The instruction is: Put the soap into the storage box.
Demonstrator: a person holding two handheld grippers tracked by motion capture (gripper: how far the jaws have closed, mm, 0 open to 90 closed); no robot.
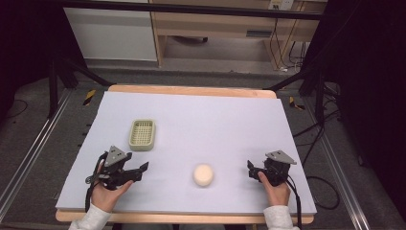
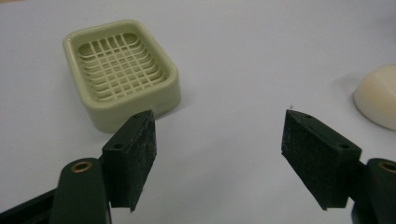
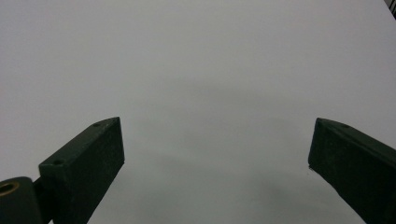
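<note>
A pale green soap dish with a grid bottom sits empty on the left half of the white table sheet. A cream round soap bar lies near the front, between my two grippers. My left gripper hovers just below and in front of the dish, pointing right toward the soap. In the left gripper view its jaws stand apart with nothing between them; the dish is ahead on the left and the soap at the right edge. My right gripper rests right of the soap, open wide over bare sheet.
The sheet covers a wooden table whose edge shows at the back. Black frame legs and cables run beside the table on the floor. A cabinet stands behind.
</note>
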